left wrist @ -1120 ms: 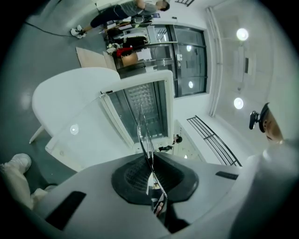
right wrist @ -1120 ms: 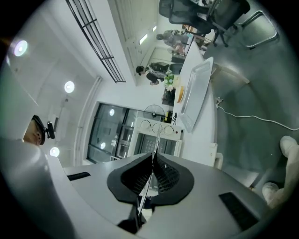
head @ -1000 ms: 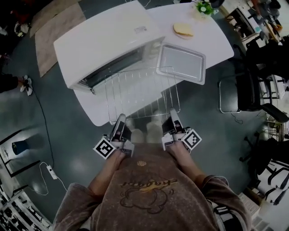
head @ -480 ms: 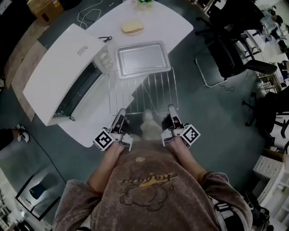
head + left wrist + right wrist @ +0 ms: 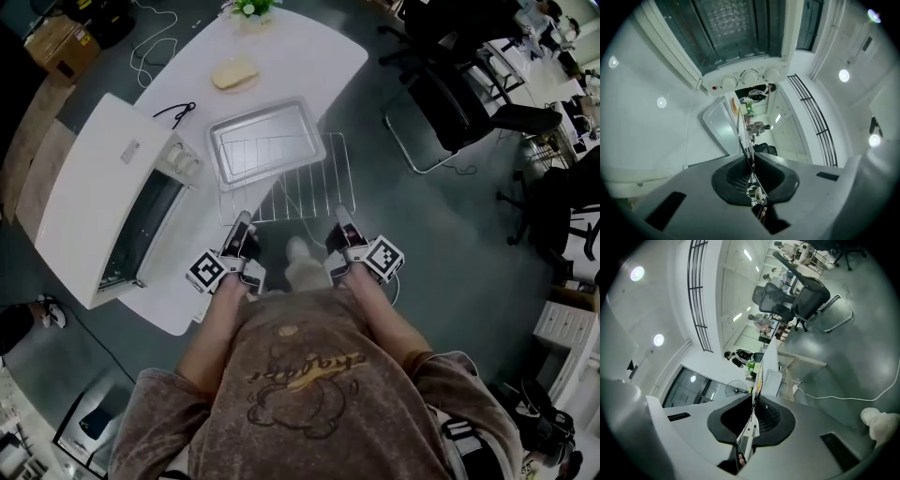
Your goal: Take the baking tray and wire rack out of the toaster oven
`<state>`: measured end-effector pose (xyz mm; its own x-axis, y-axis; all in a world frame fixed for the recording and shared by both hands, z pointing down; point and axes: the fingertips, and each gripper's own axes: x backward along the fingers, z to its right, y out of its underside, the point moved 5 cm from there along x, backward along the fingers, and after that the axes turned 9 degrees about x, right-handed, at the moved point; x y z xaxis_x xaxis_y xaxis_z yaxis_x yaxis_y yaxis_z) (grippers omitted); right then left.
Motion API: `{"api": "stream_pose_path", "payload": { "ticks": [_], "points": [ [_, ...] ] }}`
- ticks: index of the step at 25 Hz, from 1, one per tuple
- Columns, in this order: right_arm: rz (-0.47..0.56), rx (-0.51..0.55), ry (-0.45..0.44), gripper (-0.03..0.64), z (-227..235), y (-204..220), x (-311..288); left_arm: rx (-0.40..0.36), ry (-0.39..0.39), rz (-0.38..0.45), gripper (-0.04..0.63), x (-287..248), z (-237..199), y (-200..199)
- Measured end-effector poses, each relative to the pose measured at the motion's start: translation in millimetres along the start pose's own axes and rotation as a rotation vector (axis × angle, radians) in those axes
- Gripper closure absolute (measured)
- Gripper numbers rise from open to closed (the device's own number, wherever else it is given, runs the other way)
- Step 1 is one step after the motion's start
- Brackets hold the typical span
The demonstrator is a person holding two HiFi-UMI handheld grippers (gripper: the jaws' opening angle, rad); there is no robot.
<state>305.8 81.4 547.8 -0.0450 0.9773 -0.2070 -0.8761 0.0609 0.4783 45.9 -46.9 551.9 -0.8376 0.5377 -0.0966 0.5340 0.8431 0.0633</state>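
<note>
The wire rack [image 5: 298,187] hangs level in the air, its far part over the near edge of the baking tray [image 5: 265,141]. My left gripper [image 5: 240,231] is shut on the rack's near left edge and my right gripper [image 5: 339,225] is shut on its near right edge. The tray lies flat on the white table [image 5: 314,66], next to the white toaster oven [image 5: 94,202], whose door is open. In the left gripper view the rack [image 5: 744,147] runs edge-on out of the left gripper [image 5: 750,174], past the tray [image 5: 718,125]. The right gripper [image 5: 751,417] likewise pinches the rack [image 5: 757,389].
A piece of bread [image 5: 234,72], a small plant [image 5: 251,7] and a black cord [image 5: 174,112] lie on the table beyond the tray. Office chairs [image 5: 459,89] stand on the floor to the right. The oven's knobs [image 5: 750,77] face the left gripper.
Both grippers have swung the rack to the right, away from the oven's opening and over the tray's near edge. The tray and oven have stayed where they were.
</note>
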Motion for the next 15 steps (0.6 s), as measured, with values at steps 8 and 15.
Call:
{"api": "stream_pose_path", "payload": {
  "ticks": [8, 15],
  "points": [
    [-0.005, -0.065, 0.003, 0.606, 8, -9, -73, 0.014, -0.040, 0.011, 0.586, -57, -19, -46],
    [-0.025, -0.079, 0.018, 0.606, 16, -13, -121, 0.038, -0.086, 0.027, 0.586, -87, -34, -72]
  ]
}}
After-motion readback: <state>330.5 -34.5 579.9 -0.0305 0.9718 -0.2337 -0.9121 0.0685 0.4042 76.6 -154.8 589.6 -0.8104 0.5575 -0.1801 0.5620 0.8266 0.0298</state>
